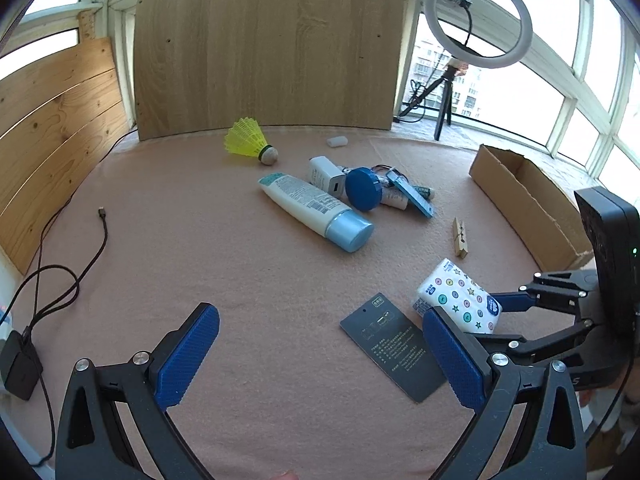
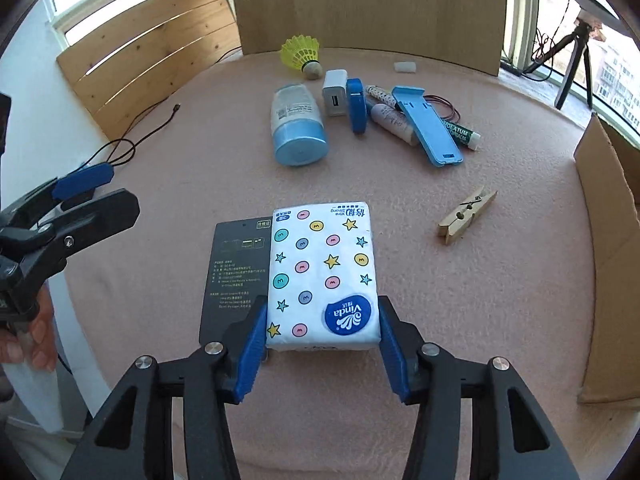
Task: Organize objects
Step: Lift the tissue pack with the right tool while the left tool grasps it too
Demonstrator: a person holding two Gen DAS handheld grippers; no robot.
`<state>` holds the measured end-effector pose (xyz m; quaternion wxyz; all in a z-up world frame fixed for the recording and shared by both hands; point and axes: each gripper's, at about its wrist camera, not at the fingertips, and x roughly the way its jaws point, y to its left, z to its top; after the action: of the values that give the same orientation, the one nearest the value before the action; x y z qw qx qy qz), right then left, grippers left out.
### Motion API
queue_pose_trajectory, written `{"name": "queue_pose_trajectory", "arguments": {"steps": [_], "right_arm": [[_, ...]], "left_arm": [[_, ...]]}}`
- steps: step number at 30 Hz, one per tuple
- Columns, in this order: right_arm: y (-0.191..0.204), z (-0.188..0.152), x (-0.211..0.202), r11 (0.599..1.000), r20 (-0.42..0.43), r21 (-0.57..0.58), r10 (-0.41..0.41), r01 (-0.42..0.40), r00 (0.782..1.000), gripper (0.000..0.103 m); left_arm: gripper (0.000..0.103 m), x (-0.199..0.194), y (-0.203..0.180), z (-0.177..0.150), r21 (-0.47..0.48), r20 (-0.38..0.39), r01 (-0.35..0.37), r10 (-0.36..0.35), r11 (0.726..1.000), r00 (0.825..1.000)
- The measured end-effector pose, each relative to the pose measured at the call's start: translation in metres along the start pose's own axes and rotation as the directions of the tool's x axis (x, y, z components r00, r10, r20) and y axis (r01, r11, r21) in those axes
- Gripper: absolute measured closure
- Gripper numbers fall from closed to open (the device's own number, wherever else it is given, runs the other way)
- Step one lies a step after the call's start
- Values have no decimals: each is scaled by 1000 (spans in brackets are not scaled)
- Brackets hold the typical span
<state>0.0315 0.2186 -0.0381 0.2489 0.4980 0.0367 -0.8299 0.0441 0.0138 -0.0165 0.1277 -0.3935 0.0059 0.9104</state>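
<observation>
Gripping the near end of the tissue pack (image 2: 323, 276), the right gripper (image 2: 322, 354) has a blue pad pressed on each long side; whether the pack is lifted off the pink cloth (image 2: 360, 420) is unclear. A dark card (image 2: 236, 264) lies partly under its left edge. The left gripper (image 1: 320, 356) hangs wide open, holding nothing. Beyond lie a clothespin (image 2: 466, 220), a lotion tube (image 2: 298, 124) and a cardboard box (image 2: 612, 240).
</observation>
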Motion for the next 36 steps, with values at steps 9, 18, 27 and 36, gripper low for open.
{"name": "queue_pose_trajectory", "arguments": {"steps": [9,18,27,36], "right_arm": [[35,-38,-3,742,-314,-548,245,-385,918,55],[34,-37,-1,590,-346,-694,230,-413,910,55],[38,-38,1,525,-330,-762,186,-378,925,53],[26,-33,-8,609,-321,-709,171,-356,932,54]], "left_arm": [[16,13,-45,-37,486,-160,317,-274,814,948],[33,-12,-57,-42,582,-232,492,-447,648,864],[38,4,-94,-63,682,-335,543,-451,489,827],[47,10,-95,-63,651,-374,590,-475,477,797]]}}
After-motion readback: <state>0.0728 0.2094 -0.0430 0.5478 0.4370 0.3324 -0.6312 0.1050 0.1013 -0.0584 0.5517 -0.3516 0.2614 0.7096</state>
